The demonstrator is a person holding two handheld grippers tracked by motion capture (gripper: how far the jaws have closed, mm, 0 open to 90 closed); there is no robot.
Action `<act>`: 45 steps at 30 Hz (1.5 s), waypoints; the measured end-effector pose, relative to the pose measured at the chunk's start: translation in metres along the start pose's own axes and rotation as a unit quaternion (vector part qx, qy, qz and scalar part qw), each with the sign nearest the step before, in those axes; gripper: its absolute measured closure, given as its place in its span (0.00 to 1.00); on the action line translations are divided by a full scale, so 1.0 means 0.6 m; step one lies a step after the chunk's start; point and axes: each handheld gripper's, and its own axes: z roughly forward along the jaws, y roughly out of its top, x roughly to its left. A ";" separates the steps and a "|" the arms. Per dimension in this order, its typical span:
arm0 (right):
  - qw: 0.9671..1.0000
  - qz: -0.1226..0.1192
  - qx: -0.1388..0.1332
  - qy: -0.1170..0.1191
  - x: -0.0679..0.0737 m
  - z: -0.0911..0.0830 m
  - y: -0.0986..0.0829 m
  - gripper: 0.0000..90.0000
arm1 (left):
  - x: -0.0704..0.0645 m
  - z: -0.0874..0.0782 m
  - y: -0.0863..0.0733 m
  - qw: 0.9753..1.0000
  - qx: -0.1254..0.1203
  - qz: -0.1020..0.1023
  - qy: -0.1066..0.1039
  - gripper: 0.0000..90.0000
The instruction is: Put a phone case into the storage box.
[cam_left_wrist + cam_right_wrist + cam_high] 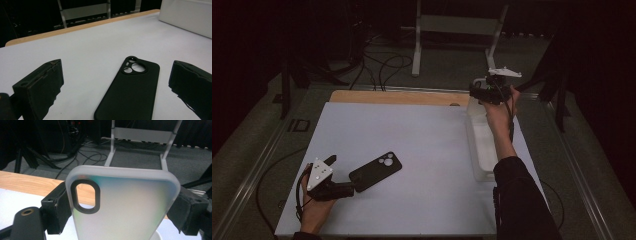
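A black phone case point(376, 171) lies back-up on the white table sheet point(412, 135), front left. My left gripper point(343, 173) is open at its near end. In the left gripper view the black case point(132, 92) lies between the two spread jaws, and the left gripper point(116, 87) touches nothing I can see. My right gripper point(484, 92) is raised at the far right, over a clear bin point(480, 147). It is shut on a frosted translucent phone case point(125, 205) with a dark-rimmed camera hole, the right gripper point(122, 212) pinching both long edges.
The clear bin stands along the table's right edge and shows pale in the left gripper view point(185, 17). A bare wooden strip point(397, 97) runs along the far edge. Cables point(382, 67) and a white frame point(457, 30) are on the floor beyond.
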 end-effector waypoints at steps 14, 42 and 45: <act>0.999 0.011 0.028 -0.021 -0.034 0.016 -0.022 0.18 | -0.001 0.001 0.000 1.000 0.001 0.001 0.000 0.00; 0.995 0.019 0.097 -0.031 -0.029 0.075 -0.081 0.18 | 0.002 -0.003 0.001 1.000 -0.006 -0.004 0.003 0.00; 0.994 0.015 0.104 -0.035 -0.025 0.083 -0.087 0.18 | 0.003 -0.004 0.001 1.000 -0.007 -0.005 0.003 0.00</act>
